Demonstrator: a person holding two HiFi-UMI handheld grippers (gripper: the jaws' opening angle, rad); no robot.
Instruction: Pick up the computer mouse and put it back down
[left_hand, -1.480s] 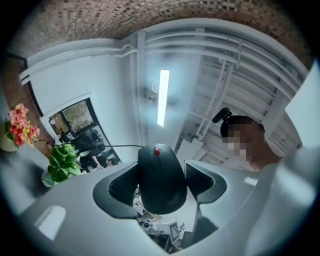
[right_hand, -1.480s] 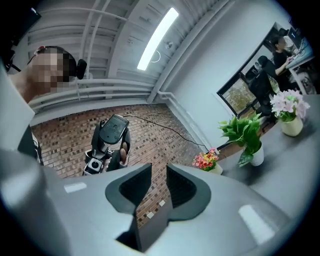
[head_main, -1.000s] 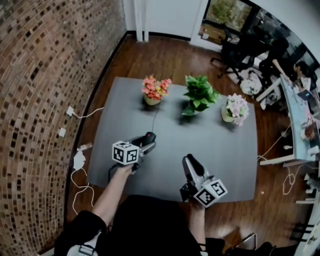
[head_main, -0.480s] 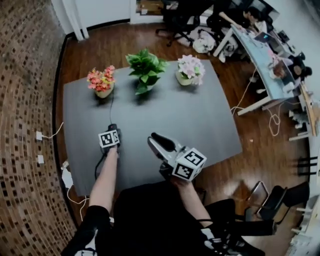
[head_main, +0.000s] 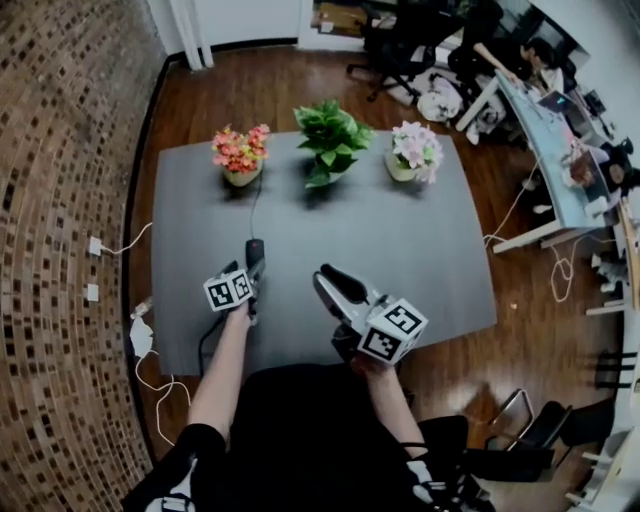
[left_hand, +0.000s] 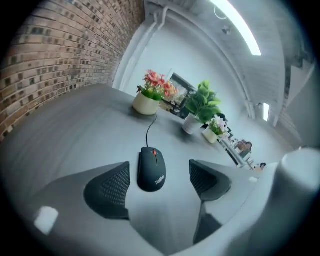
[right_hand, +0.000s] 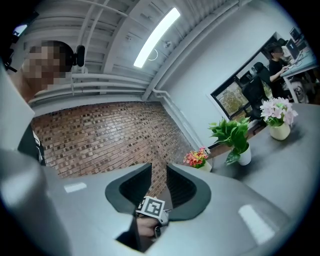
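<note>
Mouse (left_hand: 151, 169) on table (head_main: 420, 250); pot (left_hand: 145, 105) holds flowers (left_hand: 159, 85)

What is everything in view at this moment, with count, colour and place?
Rectangular table: one, grey, mid-room.
Wired computer mouse: one, black, on the table between the left gripper's jaws.
Pink-orange potted flowers: one, cream pot, table's far edge, left.
Leafy potted plant: one, green, far edge, middle.
Pale pink potted flowers: one, far edge, right.
Brick wall: one, red-brown, left side.
Wooden floor: brown, around the table.
Power adapter: one, white, on the floor left of the table.
Left gripper: grey, jaws have just been opening, standing apart either side of the mouse.
Right gripper: grey, over the table's near edge, jaws a narrow gap apart, empty.
</note>
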